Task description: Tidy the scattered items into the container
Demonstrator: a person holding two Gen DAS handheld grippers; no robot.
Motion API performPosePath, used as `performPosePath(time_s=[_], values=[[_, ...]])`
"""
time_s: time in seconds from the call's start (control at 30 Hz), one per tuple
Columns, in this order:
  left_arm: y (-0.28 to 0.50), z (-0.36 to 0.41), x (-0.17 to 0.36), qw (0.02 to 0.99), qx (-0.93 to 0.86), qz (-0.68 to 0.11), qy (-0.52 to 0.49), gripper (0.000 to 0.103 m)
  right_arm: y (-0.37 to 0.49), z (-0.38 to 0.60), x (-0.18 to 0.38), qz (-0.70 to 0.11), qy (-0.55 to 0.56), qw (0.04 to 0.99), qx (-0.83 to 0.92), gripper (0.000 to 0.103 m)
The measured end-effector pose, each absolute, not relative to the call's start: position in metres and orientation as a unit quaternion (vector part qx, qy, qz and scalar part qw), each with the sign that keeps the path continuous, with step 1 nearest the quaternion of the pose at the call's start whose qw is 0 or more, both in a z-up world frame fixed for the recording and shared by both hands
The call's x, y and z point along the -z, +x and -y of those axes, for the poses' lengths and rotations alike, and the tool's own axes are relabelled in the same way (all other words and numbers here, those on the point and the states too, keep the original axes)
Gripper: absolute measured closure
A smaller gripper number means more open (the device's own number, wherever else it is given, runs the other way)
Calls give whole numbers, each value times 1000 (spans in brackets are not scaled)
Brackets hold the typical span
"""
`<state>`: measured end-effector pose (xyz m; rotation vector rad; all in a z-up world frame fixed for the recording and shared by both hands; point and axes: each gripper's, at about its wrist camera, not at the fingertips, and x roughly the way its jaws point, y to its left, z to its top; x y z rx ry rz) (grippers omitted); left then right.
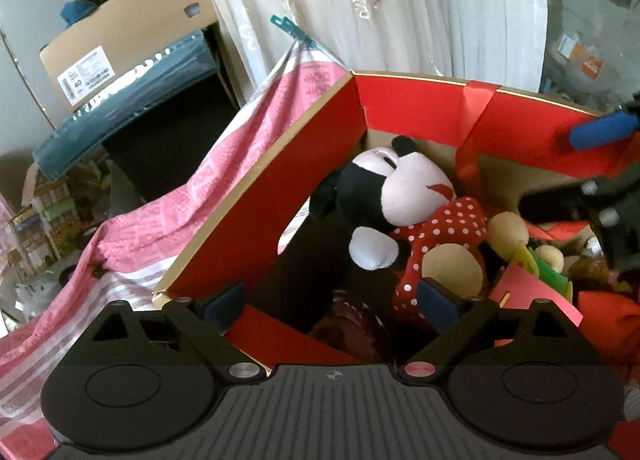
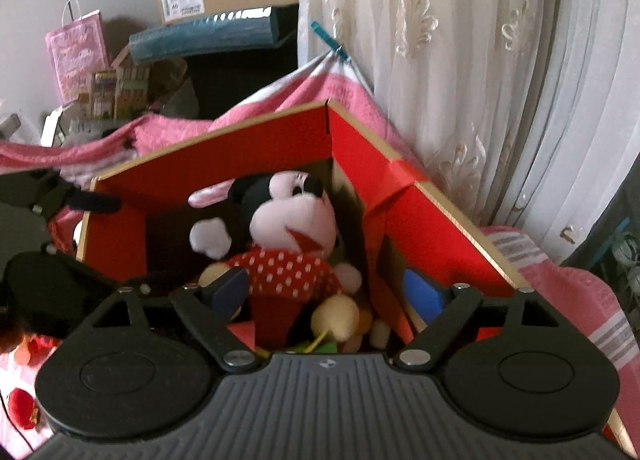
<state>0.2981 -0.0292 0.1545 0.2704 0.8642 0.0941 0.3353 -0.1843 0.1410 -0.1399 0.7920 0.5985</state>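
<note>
Red cardboard box (image 1: 312,163) holds mouse plush (image 1: 404,211) upright among other toys. Left gripper (image 1: 332,300) and right gripper (image 2: 328,292): fingers spread wide, gripping nothing.

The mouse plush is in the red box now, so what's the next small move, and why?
Probably lift both grippers clear of the red cardboard box. The mouse plush in the red polka-dot dress lies inside, and the jaws of the left gripper and right gripper stand open, gripping nothing.
</note>
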Motion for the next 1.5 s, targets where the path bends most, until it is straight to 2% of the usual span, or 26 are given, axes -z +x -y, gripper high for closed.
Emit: performPosePath(time_s=[0.23, 0.67, 1.5], values=[[292, 35, -158, 904, -48, -410, 114, 2, 310, 183, -141, -387, -110, 861, -310, 7], [287, 52, -158, 905, -48, -410, 98, 2, 286, 173, -124, -412, -181, 826, -338, 4], [297, 64, -140, 903, -53, -416, 95, 2, 299, 162, -100, -438, -179, 815, -334, 1]])
